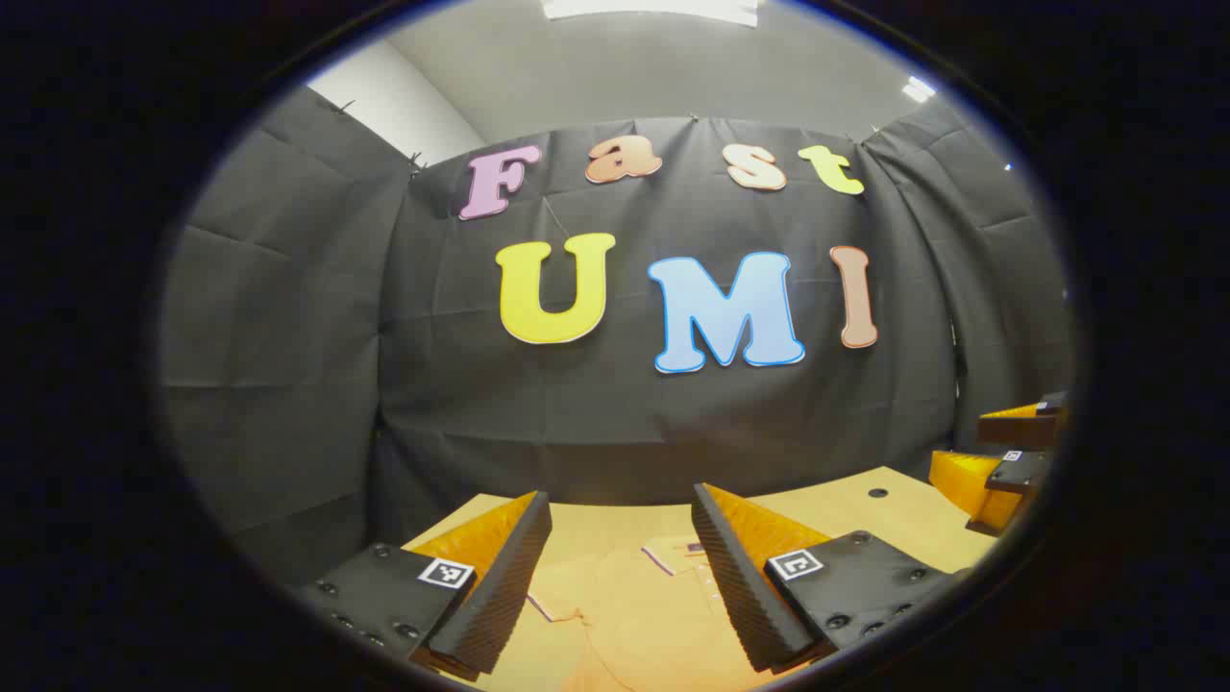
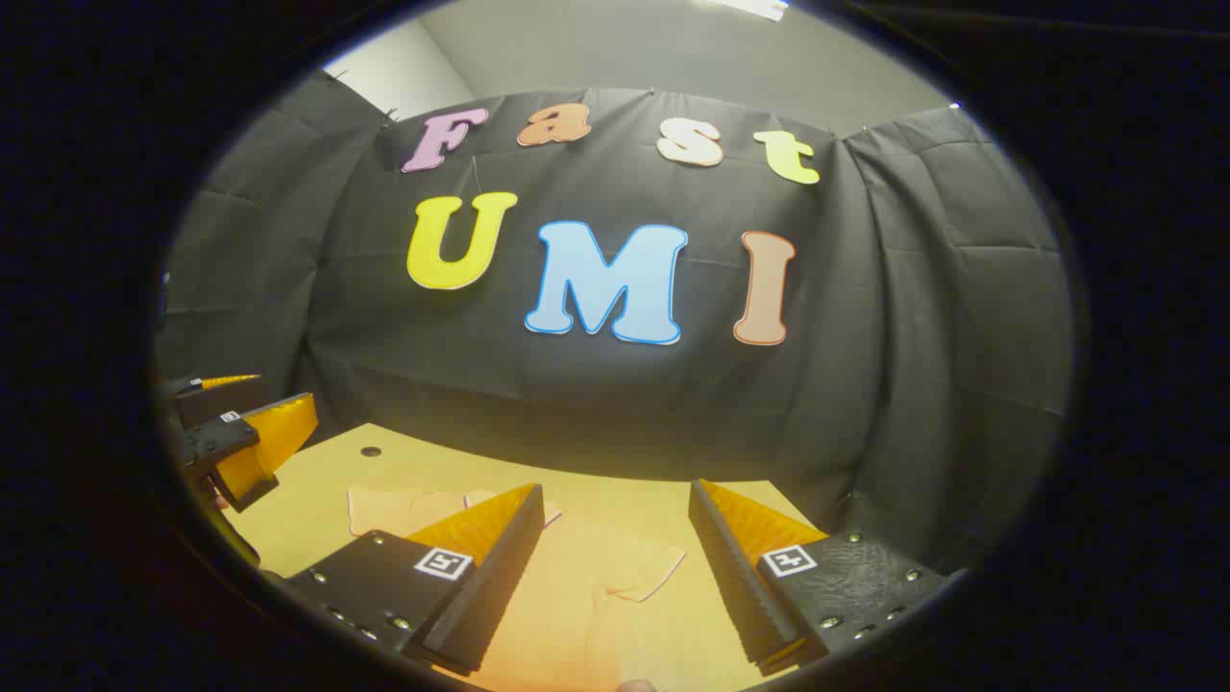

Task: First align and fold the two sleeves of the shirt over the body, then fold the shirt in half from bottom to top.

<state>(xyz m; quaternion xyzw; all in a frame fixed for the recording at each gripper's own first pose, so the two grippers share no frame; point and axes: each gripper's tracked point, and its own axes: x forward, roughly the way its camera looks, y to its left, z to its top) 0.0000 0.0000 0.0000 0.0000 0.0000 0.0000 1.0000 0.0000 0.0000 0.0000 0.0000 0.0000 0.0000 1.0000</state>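
Two grippers hang above a tan bench (image 1: pixel 894 519), each with its jaws spread wide and nothing between them. In the left gripper view, the left gripper (image 1: pixel 620 577) is over an orange shirt (image 1: pixel 634 615) that lies flat on the bench; the collar, with its thin dark trim, sits just ahead of the fingertips, toward the far edge by the black cloth wall (image 1: pixel 288 317). The right gripper (image 1: pixel 1009 461) shows at the bench's right edge, jaws apart. In the right gripper view, the right gripper (image 2: pixel 615 577) hovers over the shirt (image 2: pixel 586 596), with one short sleeve (image 2: pixel 644 567) spread out between its fingers and another part of the shirt stretching toward the left side of the bench (image 2: pixel 317 500). The left gripper (image 2: pixel 240 432) appears at the left edge, also open. A small dark hole (image 2: pixel 370 451) marks the bench near its far edge.
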